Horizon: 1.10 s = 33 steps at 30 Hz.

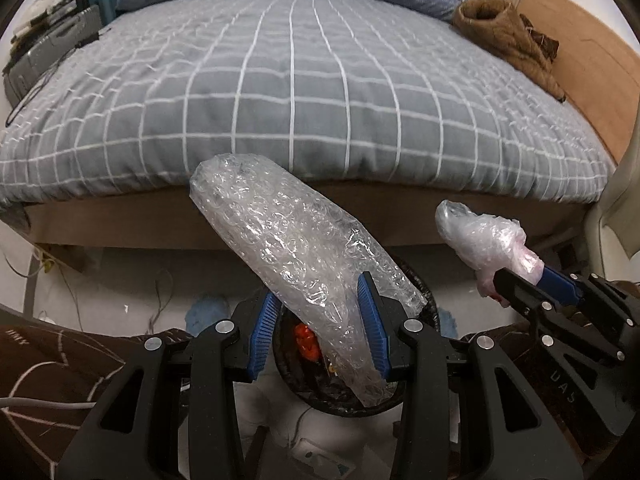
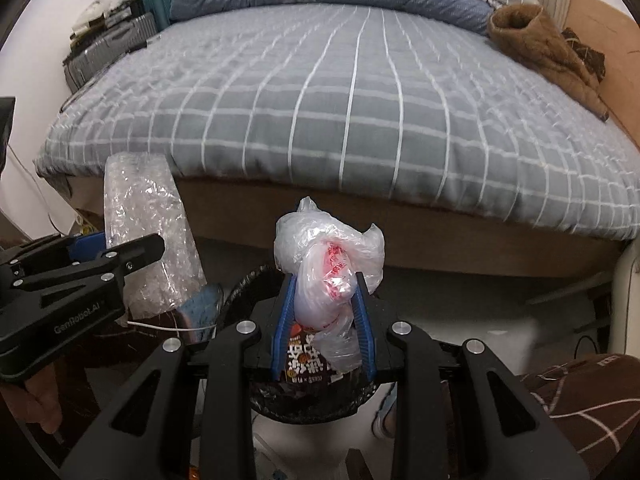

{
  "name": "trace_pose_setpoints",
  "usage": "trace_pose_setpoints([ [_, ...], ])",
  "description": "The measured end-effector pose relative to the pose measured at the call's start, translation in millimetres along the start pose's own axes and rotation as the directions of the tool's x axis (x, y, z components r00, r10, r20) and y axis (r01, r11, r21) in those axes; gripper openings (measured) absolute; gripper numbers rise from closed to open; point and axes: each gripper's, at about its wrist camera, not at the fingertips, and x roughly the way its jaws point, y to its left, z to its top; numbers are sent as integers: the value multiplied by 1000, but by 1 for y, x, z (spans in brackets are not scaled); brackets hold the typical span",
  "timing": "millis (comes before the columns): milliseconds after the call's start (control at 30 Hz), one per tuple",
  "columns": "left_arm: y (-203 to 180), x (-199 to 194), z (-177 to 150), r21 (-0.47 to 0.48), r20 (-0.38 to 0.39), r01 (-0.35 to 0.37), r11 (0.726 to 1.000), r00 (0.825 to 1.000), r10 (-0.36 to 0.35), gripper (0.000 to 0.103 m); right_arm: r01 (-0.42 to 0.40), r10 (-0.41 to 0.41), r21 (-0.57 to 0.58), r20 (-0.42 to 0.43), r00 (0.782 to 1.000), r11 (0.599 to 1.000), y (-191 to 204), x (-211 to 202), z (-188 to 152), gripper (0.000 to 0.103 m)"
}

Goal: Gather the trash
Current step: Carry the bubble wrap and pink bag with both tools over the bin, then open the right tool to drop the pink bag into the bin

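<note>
Clear bubble-wrap roll: my left gripper is clamping it; my right gripper is pinching a crumpled white plastic bag, seemingly above a black-lined bin.

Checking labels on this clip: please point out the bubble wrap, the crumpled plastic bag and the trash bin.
bubble wrap (image 1: 288, 240), left wrist view, middle of the roll
crumpled plastic bag (image 2: 328, 256), right wrist view, red-printed front
trash bin (image 2: 304, 408), right wrist view, near rim

Your left gripper, right gripper: black frames, silver screws, ribbed blue pads; white lettering on sides.
</note>
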Motion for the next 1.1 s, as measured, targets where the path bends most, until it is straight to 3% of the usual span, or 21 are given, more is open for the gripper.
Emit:
trace_pose_setpoints([
  [333, 11, 50, 2, -8, -82, -17, 1000, 996, 16, 40, -11, 11, 1, -59, 998, 1000, 8, 41, 5, 28],
  [800, 36, 70, 1, -49, -112, -49, 998, 993, 43, 40, -20, 16, -29, -145, 989, 999, 26, 87, 3, 31],
  [900, 39, 72, 3, -52, -113, -51, 997, 993, 45, 40, -15, 10, -37, -136, 991, 999, 27, 86, 4, 36],
  [1100, 26, 73, 2, -32, -116, -44, 999, 992, 40, 40, 5, -8, -26, -101, 995, 1000, 18, 78, 4, 60],
])
